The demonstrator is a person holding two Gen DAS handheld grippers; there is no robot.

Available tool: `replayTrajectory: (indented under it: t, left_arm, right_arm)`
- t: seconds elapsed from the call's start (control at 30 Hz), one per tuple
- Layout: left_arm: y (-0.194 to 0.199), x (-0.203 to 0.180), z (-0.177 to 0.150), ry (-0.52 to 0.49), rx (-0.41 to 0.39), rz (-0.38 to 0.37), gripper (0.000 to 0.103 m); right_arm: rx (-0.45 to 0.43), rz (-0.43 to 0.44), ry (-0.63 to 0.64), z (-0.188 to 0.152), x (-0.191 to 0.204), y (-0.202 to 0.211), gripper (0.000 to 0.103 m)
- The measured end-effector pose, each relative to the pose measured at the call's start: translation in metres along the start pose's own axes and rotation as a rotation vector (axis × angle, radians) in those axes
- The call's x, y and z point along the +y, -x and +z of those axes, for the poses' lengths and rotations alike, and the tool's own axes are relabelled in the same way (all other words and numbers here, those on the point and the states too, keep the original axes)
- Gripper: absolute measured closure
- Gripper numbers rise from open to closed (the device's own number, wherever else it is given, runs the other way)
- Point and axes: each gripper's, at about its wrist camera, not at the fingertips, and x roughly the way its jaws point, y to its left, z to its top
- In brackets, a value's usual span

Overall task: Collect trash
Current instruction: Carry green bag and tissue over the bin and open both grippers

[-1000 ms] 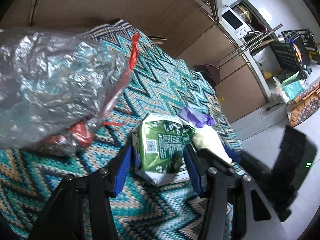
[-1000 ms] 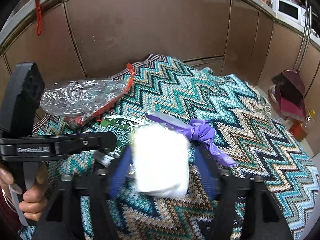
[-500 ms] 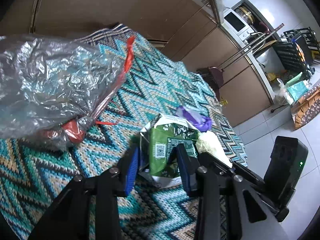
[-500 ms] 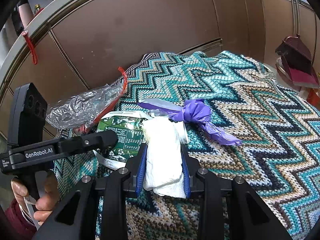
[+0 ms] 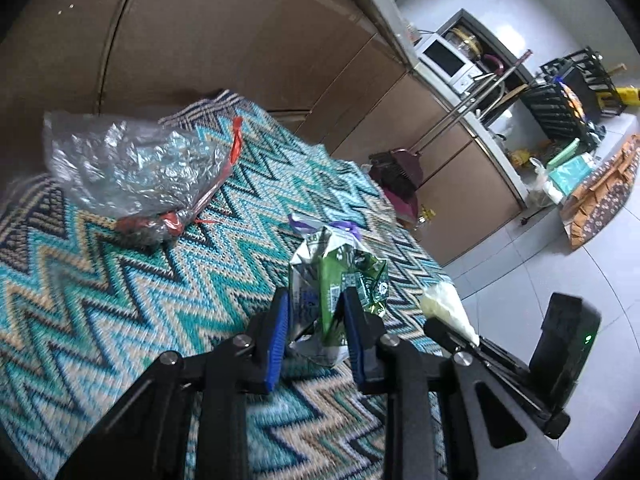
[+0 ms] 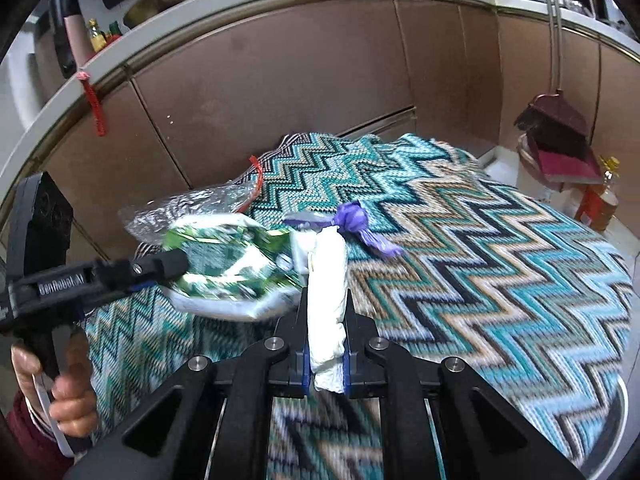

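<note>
My left gripper has its blue pads pressing a crumpled green and silver snack packet, lifted off the zigzag cloth; its jaws are still closing on it. My right gripper is shut on a squeezed white paper wad, also raised. In the right wrist view the green packet hangs blurred at the left in the other gripper. A knotted purple bag lies on the cloth behind the wad. A clear plastic bag with a red drawstring lies at the cloth's far left.
The table wears a teal zigzag knitted cloth and stands close to brown cabinet fronts. A maroon dustpan leans by the cabinets at the right. A person's hand grips the left tool's handle.
Both grippers closed on their items and rose from the cloth. The green packet crumpled narrower between the left pads; the white wad was squeezed thin between the right pads.
</note>
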Motion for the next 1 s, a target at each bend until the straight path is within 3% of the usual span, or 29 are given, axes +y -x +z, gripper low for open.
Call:
replayTrajectory:
  t: [0.27, 0.53, 0.73, 1.0]
  left_arm:
    - [0.042, -0.048, -0.018, -0.089, -0.025, -0.035, 0.078]
    - [0.039, -0.128, -0.042, -0.218, 0.012, -0.101, 0.078]
    - [-0.004, -0.208, -0.072, -0.338, 0.112, -0.16, 0.078]
    - [-0.109, -0.311, -0.131, -0.505, 0.271, -0.155, 0.078]
  right_arm:
    - [-0.076, -0.028, -0.058, -0.039, -0.03, 0.071, 0.092]
    - [-0.137, -0.121, -0.137, -0.078, -0.088, 0.141, 0.092]
    - [-0.119, -0.247, -0.29, -0.118, -0.167, 0.174, 0.092]
    - [-0.037, -0.376, -0.472, -0.164, -0.267, 0.173, 0.092]
